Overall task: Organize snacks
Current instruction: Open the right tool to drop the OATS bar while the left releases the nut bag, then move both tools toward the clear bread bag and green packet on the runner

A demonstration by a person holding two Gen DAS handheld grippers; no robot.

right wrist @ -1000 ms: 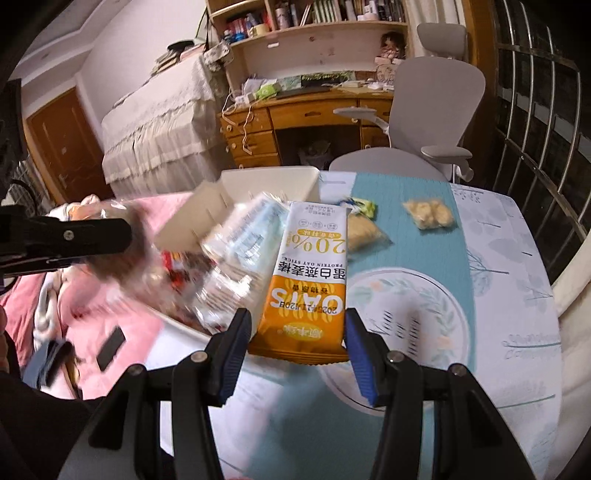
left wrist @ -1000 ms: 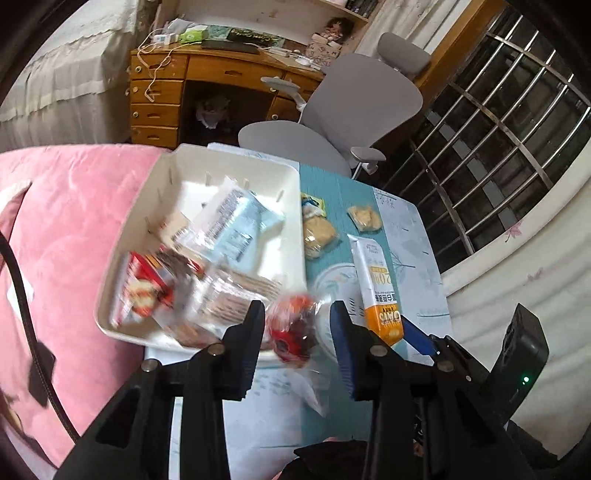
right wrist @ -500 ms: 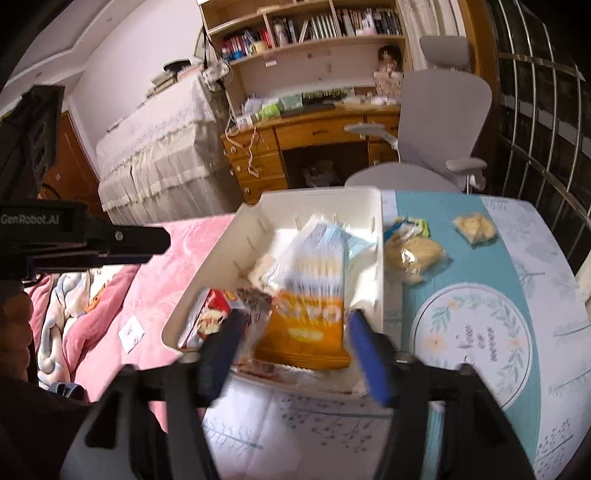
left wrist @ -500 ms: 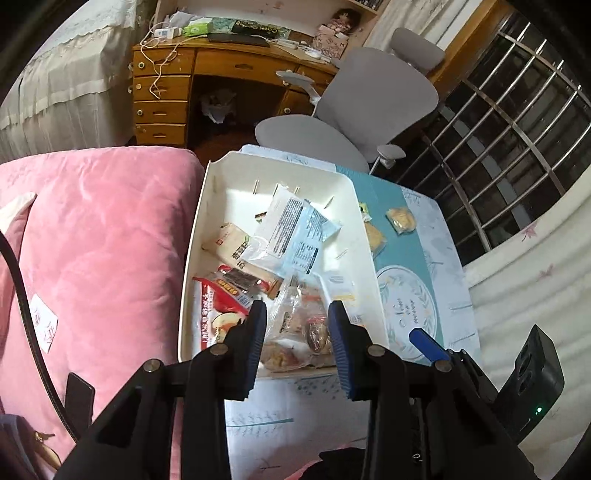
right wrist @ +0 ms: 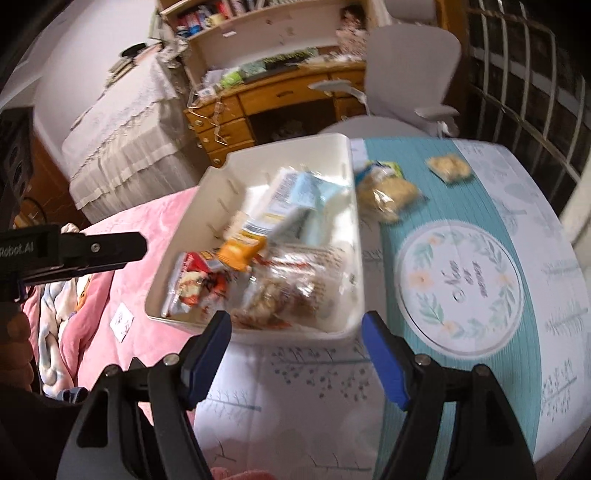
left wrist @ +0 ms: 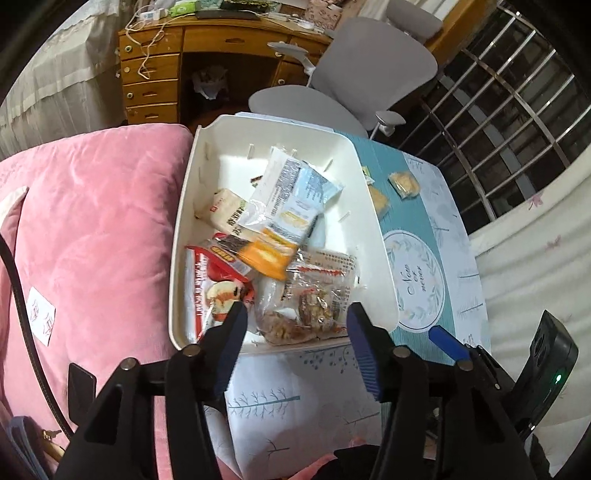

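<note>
L gripper (left wrist: pixel 295 325) jaws just opened, nothing between them, R gripper (right wrist: pixel 295 332) spread wide & empty too, both over near end of white bin (left wrist: pixel 373 236) on table edge w/ mixed snacks piled inside: orange bar (left wrist: pixel 266 256), clear nut pack (left wrist: pixel 310 310), red pack (left wrist: pixel 210 291).

Home bedroom: wooden desk (left wrist: pixel 159 70), bookshelf (right wrist: pixel 236 14), pink bedding (left wrist: pixel 92 229)

A white plastic bin (left wrist: pixel 373 221) sits at the table's edge beside pink bedding, piled with snack packets — an orange bar (left wrist: pixel 267 254), a red-and-white pack (left wrist: pixel 207 291), a clear bag of brown pieces (left wrist: pixel 306 314). Two pale pastry packets (right wrist: pixel 388 194) (right wrist: pixel 448 168) lie on the teal cloth just beside it.
</note>
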